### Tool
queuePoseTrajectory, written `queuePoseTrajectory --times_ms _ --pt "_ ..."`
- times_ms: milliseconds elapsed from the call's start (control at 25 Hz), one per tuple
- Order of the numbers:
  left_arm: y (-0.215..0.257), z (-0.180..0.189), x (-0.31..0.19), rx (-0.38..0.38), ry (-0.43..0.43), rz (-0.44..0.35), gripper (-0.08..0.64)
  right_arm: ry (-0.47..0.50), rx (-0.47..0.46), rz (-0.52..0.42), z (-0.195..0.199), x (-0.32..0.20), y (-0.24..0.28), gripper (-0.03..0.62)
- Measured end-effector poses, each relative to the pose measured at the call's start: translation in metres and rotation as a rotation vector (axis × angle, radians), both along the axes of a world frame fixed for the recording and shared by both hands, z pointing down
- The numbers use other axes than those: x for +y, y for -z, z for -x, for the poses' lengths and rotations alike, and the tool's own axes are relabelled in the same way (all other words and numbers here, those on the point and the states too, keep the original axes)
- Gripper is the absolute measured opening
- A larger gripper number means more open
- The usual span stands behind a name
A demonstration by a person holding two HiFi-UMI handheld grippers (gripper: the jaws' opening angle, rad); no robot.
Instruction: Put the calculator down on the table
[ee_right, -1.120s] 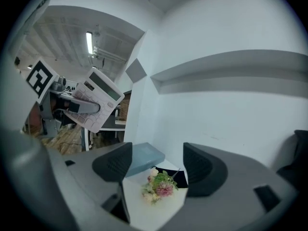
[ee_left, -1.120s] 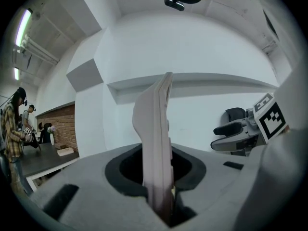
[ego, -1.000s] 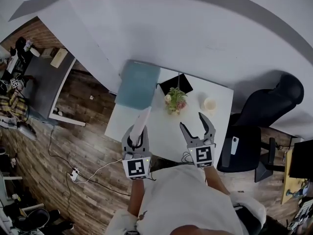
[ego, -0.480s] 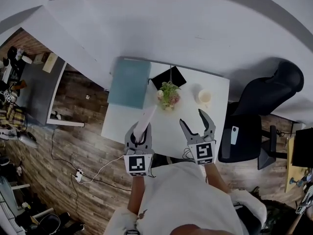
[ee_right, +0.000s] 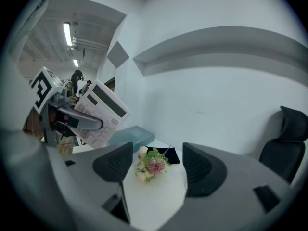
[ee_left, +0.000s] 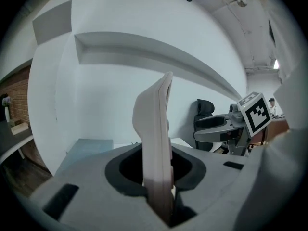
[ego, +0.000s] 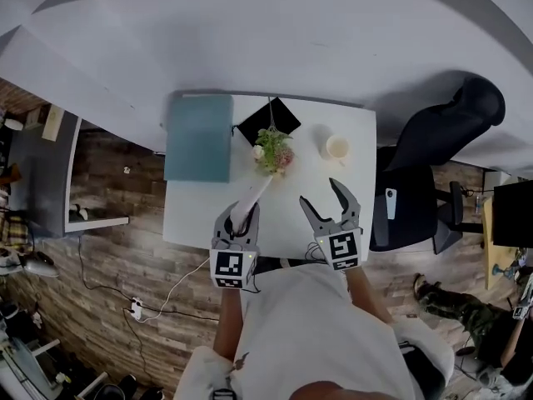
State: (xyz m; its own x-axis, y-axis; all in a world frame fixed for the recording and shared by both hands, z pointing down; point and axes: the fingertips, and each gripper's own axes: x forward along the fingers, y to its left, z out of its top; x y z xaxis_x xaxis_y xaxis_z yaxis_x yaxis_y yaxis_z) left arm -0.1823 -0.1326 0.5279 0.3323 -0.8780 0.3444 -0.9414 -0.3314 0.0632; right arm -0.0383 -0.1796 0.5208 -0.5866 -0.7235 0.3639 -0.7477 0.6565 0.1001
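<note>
The left hand-held gripper (ego: 237,216) is clamped tight on the lower end of the flat white plastic calculator (ego: 253,197). The calculator sticks up and forward out of the jaws, edge-on in the left gripper view. It appears to be held in the air over the near part of the white rectangular surface (ego: 193,213), not resting on it.

The right hand-held gripper (ego: 321,193) hovers alongside. Its jaws are closing with nothing between them.

To set it down well, I would:
- Tip the calculator flat, keys up, while lowering.
- Aim for the bare patch at the front, short of the small pink-and-green flower bunch (ego: 272,150) and beside the flat teal box (ego: 198,137).
- Let its back settle fully before releasing, so it does not drop or skid.
- Keep the right hand-held gripper clear of the landing spot.
</note>
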Motion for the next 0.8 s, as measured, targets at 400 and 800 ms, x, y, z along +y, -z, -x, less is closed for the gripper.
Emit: queuePoseTrajectory --times_ms 400,800 --pt "-0.051 -0.008 -0.005 0.074 -0.149 0.128 0.092 -0.042 0.018 0.082 0.008 0.009 -0.033 0.311" --pt "-0.091 -0.018 -0.001 0.124 -0.221 0.226 0.092 -0.072 0.053 0.140 0.010 0.019 -0.061 0.311"
